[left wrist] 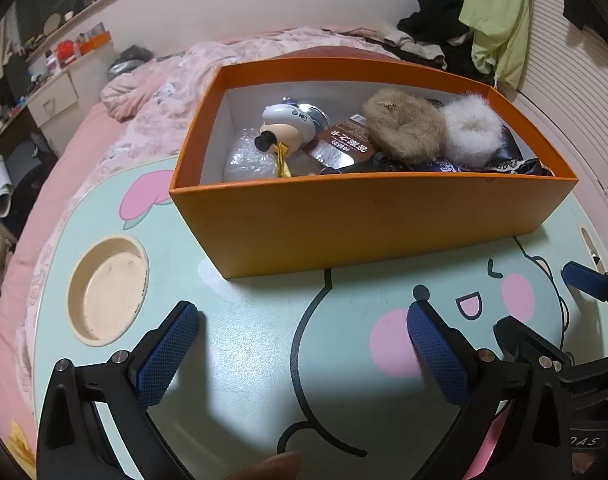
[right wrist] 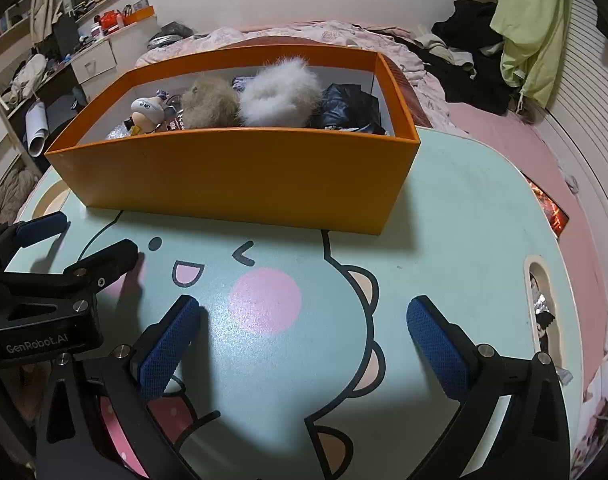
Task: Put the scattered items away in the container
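An orange box [left wrist: 368, 216] stands on the mint cartoon lap table [left wrist: 243, 340]. Inside lie a toy figure [left wrist: 287, 120], a clear plastic wrap [left wrist: 247, 160], a brown packet [left wrist: 344, 144], a tan fur ball [left wrist: 404, 128], a white fur ball [left wrist: 472, 128] and a dark bag [left wrist: 516, 160]. My left gripper [left wrist: 304, 328] is open and empty, low over the table in front of the box. My right gripper [right wrist: 304, 320] is open and empty, beside it. The box [right wrist: 239, 172] and both fur balls [right wrist: 275, 94] show in the right wrist view too.
A round cup recess [left wrist: 107, 288] sits at the table's left. The table rests on a bed with a pink quilt [left wrist: 151, 92]. Dark clothes [right wrist: 464, 56] and a green garment [right wrist: 532, 32] lie at the back right. A cluttered desk [right wrist: 63, 40] stands at the left.
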Demonstrator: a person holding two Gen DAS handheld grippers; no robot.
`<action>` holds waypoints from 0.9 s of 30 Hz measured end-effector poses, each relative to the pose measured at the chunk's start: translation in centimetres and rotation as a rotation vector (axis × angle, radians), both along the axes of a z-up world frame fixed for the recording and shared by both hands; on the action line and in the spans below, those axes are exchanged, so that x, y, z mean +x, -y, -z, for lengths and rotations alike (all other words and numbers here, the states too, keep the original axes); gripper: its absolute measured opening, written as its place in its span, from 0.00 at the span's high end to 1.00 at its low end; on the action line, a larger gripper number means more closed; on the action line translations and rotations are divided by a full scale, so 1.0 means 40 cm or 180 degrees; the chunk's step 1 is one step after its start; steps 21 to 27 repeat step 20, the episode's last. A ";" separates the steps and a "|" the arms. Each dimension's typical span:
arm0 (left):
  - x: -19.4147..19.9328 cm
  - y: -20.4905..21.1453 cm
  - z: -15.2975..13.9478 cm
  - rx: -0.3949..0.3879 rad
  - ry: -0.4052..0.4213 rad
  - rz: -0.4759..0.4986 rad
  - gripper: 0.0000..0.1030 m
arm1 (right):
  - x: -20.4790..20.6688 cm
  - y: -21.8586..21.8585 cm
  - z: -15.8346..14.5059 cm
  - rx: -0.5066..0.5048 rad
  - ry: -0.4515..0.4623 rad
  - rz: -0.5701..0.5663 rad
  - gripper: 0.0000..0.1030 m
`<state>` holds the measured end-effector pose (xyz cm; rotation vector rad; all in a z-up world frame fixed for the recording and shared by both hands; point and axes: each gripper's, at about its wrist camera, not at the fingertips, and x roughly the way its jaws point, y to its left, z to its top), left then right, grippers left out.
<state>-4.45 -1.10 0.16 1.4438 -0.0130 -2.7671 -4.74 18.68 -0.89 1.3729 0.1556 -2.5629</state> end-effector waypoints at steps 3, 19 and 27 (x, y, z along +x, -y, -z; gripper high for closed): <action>-0.001 -0.002 -0.001 -0.0005 0.0001 0.0002 0.00 | 0.000 -0.001 0.000 0.0002 -0.0001 0.0000 0.00; 0.002 -0.001 0.001 -0.0005 0.0000 0.0001 0.00 | 0.002 -0.002 -0.001 0.0002 -0.0001 0.0000 0.00; 0.002 -0.001 0.001 -0.0008 0.0001 0.0002 0.00 | 0.002 -0.002 -0.001 0.0003 -0.0001 0.0000 0.00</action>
